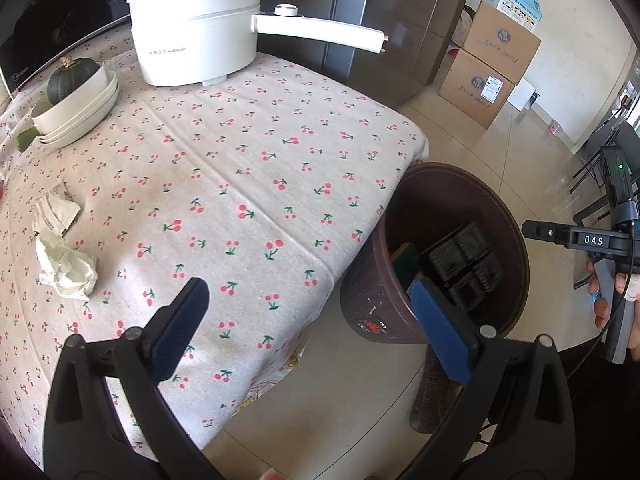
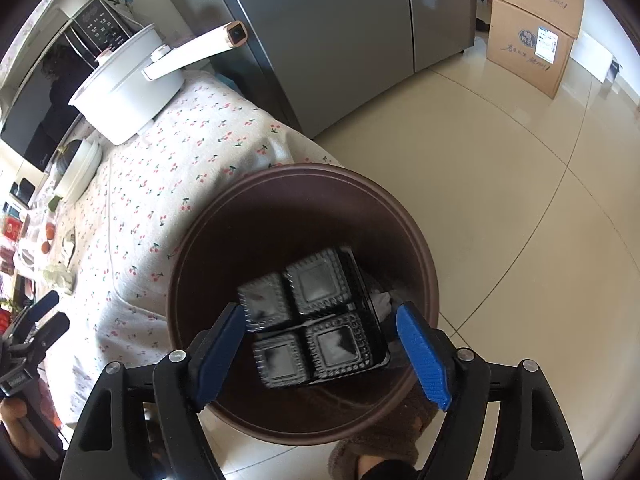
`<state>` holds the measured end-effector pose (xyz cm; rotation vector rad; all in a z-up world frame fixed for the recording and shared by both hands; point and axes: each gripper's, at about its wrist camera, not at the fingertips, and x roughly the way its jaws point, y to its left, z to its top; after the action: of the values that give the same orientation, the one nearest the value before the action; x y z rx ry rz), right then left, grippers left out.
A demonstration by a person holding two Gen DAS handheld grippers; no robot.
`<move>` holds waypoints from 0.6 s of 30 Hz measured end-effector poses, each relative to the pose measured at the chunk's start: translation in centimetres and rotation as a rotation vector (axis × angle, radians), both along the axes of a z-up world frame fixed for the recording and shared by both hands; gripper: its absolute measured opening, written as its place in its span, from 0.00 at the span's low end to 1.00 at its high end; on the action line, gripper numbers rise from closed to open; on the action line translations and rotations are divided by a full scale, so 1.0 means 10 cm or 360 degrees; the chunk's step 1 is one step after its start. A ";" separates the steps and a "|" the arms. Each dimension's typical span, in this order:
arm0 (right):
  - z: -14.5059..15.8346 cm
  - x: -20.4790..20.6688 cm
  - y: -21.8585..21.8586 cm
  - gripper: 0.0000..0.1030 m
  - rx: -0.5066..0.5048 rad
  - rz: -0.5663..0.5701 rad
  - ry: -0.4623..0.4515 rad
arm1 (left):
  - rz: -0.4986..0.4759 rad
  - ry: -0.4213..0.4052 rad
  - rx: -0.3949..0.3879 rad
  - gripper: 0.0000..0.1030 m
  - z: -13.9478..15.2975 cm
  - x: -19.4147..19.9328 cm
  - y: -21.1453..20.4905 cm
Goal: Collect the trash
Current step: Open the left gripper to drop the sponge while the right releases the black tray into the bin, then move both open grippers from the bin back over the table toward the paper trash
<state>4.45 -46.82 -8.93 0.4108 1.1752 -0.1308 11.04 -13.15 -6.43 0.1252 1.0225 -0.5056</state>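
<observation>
Bright daylight, strong fisheye bend, dark corners.
Glare sheens the floor tiles [image 2: 520, 160]; the black tray [image 2: 316, 316] in the bin [image 2: 420, 248] smears with motion blur; the tablecloth [image 1: 240, 184] stays sharp.

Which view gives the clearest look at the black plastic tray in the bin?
The right wrist view: it looks straight down into the brown bin, so the black plastic tray and its four ribbed compartments show, slightly blurred. The left wrist view sees the tray obliquely, dark, partly behind a pad of the left gripper.
</observation>
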 end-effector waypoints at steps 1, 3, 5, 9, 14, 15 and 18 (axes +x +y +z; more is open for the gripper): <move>0.01 0.02 0.03 0.78 0.0001 0.0003 -0.0003 | 0.0012 -0.0001 -0.0005 0.98 0.01 0.00 0.05; 0.02 0.06 0.09 0.79 -0.0001 0.0013 -0.0005 | 0.0039 -0.0004 -0.0011 0.98 0.04 -0.01 0.14; 0.04 0.09 0.16 0.80 -0.0013 0.0031 -0.0007 | 0.0067 -0.0005 -0.0019 0.98 0.06 -0.01 0.25; 0.07 0.16 0.31 0.81 -0.0029 0.0072 -0.0018 | 0.0118 -0.0012 -0.0030 0.98 0.10 -0.02 0.42; 0.12 0.27 0.52 0.85 -0.0037 0.0135 -0.0039 | 0.0198 -0.0052 -0.0023 0.99 0.14 -0.05 0.66; 0.13 0.30 0.58 0.87 -0.0044 0.0155 -0.0045 | 0.0219 -0.0059 -0.0022 0.99 0.15 -0.06 0.72; 0.18 0.41 0.79 0.99 -0.0078 0.0216 -0.0067 | 0.0288 -0.0084 -0.0014 0.99 0.18 -0.07 0.90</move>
<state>8.53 -38.94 -7.15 0.2883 1.1524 -0.0329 10.34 -4.18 -4.67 0.0373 0.9697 -0.3402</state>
